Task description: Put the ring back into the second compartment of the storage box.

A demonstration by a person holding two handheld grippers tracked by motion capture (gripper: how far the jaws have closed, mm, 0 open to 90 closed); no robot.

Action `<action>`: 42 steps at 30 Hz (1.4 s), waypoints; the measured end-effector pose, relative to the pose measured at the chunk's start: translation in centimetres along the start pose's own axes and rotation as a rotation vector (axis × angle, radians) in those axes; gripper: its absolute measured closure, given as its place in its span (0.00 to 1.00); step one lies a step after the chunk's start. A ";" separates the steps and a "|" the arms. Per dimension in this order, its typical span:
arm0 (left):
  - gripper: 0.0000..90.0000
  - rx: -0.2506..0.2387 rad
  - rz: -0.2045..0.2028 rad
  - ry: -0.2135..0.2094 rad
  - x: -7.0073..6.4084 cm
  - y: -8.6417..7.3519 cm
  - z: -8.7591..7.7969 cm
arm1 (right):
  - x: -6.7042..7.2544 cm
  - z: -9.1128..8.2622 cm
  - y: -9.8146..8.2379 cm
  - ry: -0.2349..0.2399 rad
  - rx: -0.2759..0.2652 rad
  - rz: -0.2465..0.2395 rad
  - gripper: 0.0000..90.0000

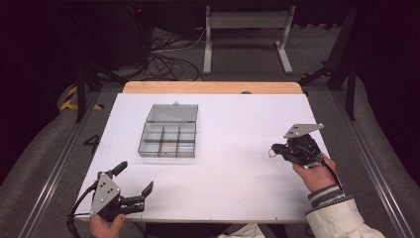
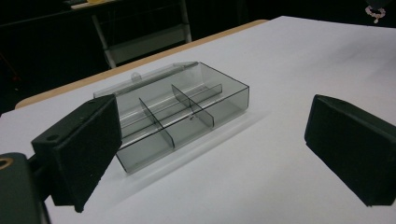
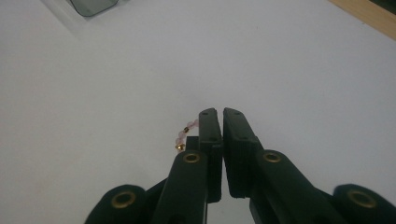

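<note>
The right gripper (image 3: pixel 220 112) pinches a beaded bracelet (image 3: pixel 183 134) for carrying to the far-left compartment box (image 1: pixel 168 132); left gripper (image 1: pixel 134 179) fingers wait wide apart.

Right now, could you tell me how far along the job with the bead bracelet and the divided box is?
Done: the smoky clear plastic divided box lies open, and the right tongs have shut on the small pink-and-gold bead bracelet. In hand: the bracelet hangs from them, off the white table. Left: placing it in a compartment; the left tongs wait open.
</note>
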State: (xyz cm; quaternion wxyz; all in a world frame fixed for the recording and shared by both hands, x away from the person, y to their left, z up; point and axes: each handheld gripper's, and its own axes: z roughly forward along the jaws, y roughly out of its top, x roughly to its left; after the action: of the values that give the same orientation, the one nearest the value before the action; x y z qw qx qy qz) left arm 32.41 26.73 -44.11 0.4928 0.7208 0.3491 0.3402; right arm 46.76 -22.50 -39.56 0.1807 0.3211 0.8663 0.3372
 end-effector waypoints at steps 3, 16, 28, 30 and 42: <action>0.05 0.000 0.000 0.000 0.0 0.0 0.0 | 0.1 0.0 0.6 0.008 -0.001 -0.005 0.97; 0.05 -0.003 -0.002 -0.001 0.0 0.0 0.0 | 0.8 0.9 3.3 0.039 -0.012 -0.023 0.97; 0.05 -0.002 -0.001 -0.001 0.1 0.0 -0.1 | 1.6 1.9 5.3 0.069 -0.027 -0.035 0.97; 0.05 -0.005 0.000 -0.001 0.1 0.0 -0.1 | 1.8 2.2 5.7 0.070 -0.028 -0.038 0.97; 0.05 -0.004 0.005 -0.003 0.1 0.0 -0.1 | 2.4 3.2 7.0 0.084 -0.040 -0.045 0.97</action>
State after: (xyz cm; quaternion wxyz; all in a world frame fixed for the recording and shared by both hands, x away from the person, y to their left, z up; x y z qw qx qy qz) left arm 32.36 26.83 -44.02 0.4939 0.7212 0.3457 0.3412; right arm 49.71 -15.43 -37.16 0.1579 0.2834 0.8734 0.3633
